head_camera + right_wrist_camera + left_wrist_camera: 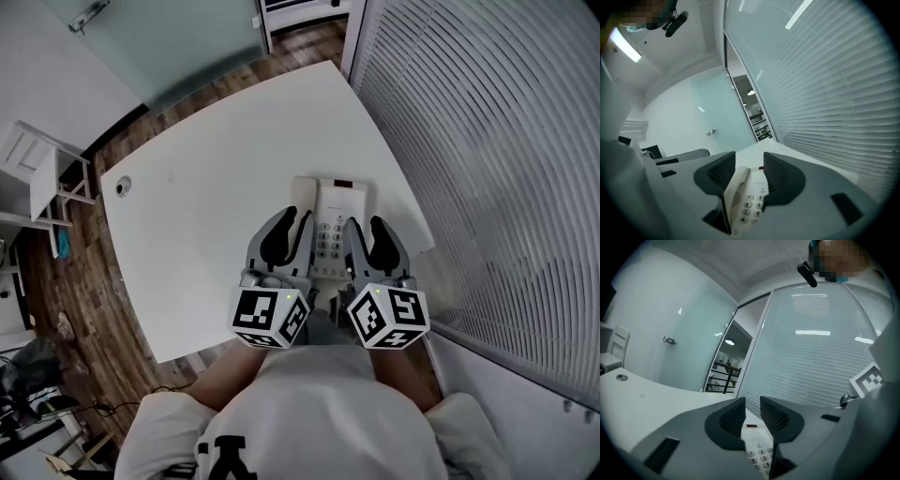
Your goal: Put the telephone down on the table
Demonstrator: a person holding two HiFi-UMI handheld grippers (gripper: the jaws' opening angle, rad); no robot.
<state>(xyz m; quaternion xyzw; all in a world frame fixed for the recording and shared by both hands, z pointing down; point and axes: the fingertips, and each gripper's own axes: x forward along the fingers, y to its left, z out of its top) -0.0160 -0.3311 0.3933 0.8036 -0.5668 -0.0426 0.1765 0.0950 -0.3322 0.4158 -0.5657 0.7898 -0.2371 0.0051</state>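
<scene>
A white desk telephone [333, 211] lies flat on the white table [216, 169], close to its near right edge, with its handset [302, 199] on the left side and the keypad in the middle. My left gripper [298, 217] hovers over the phone's near left part and my right gripper [365, 225] over its near right part. In the left gripper view the keypad [757, 451] shows under a narrow gap in that gripper [752, 400]. The right gripper [749, 155] has a wider gap, with the handset [736, 192] below it. No pad visibly presses on the phone.
A wall of slatted blinds [487, 141] runs along the table's right side. A frosted glass door [159, 37] stands beyond the far edge and a white chair [37, 169] on the wooden floor at left. A cable grommet [123, 186] sits near the table's left corner.
</scene>
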